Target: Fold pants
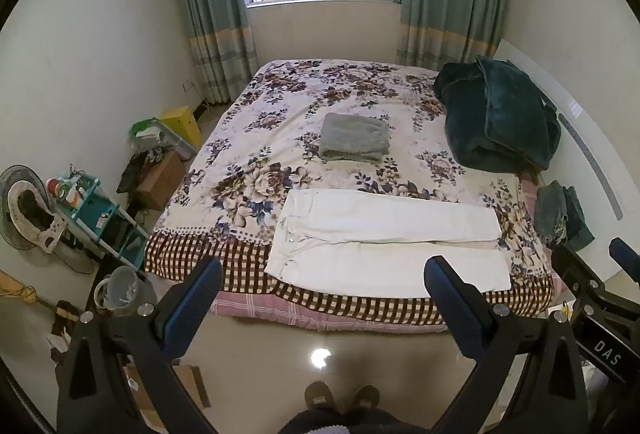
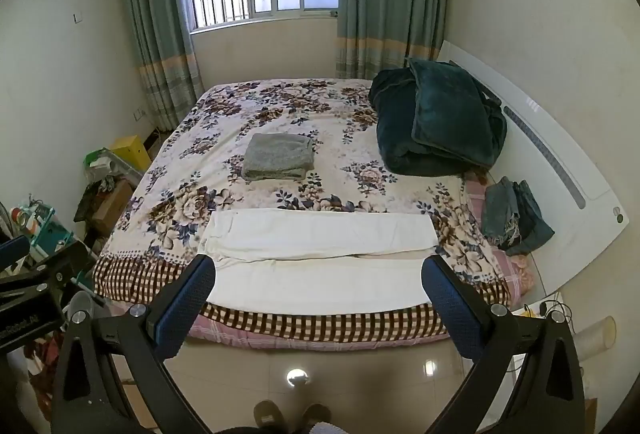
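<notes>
Broadly, one bed (image 1: pixel 280 105) with a floral sheet fills both views, its checked border hanging over the near edge. At about 2 o'clock on it lies one dark teal blanket (image 1: pixel 500 121), bundled in a heap against the white headboard (image 2: pixel 560 169). One pair of white pants (image 1: pixel 384 242) lies flat along the near edge, toward 6 o'clock, waist to the left and its two legs stretched side by side to the right, a thin gap between them. One folded grey garment (image 1: pixel 354 137) sits near the bed's middle, at about 12 o'clock from the pants and well apart from them. One small dark denim pile (image 2: pixel 516 213) rests at 3 o'clock by the bed's right corner.

Two claws are in view, both held above the floor short of the bed. The left claw (image 1: pixel 323 276) stands wide, its two blue pads empty. The right claw (image 2: pixel 318 274) is likewise spread wide and holds nothing. Two slippered feet (image 1: pixel 340 396) show at 6 o'clock.
</notes>
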Demonstrator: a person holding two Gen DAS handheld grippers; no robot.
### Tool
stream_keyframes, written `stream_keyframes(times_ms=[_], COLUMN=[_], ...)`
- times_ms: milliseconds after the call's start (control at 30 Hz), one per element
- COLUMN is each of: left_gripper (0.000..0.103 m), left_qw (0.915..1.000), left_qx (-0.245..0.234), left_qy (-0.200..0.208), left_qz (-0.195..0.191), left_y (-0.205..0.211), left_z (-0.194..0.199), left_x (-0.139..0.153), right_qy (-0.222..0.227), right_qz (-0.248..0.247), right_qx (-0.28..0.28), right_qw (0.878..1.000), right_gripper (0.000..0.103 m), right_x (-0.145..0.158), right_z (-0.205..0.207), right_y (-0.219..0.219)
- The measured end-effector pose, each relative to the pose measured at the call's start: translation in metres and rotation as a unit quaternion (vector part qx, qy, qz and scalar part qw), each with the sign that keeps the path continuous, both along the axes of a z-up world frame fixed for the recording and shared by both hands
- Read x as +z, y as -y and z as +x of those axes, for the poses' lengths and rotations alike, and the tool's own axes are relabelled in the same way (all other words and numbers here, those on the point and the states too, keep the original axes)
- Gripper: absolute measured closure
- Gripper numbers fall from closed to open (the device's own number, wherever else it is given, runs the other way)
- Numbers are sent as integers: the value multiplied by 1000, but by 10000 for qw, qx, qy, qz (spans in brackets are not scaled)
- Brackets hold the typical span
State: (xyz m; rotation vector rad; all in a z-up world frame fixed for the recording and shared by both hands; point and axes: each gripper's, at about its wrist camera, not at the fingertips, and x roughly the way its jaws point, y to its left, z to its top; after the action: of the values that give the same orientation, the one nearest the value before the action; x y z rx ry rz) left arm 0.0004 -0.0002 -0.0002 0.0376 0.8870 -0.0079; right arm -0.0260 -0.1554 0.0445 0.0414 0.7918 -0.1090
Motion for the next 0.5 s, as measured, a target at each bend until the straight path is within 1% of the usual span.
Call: stream_keyframes(times_ms=[300,500], left_gripper=[0,0], left_qw=[10000,10000], left_qx=[-29,-23], left_qy=[23,46], left_qz=[-73,-50], left_y=[-1,3], left_z=[0,-1], left_x=[0,3], right_qy=[4,12], right_qz=[26,58], right_qx=[27,2], right_qw=[10000,10000], right_gripper=[0,0], right_x=[-1,-1], right_z=[-1,2], right_y=[0,3])
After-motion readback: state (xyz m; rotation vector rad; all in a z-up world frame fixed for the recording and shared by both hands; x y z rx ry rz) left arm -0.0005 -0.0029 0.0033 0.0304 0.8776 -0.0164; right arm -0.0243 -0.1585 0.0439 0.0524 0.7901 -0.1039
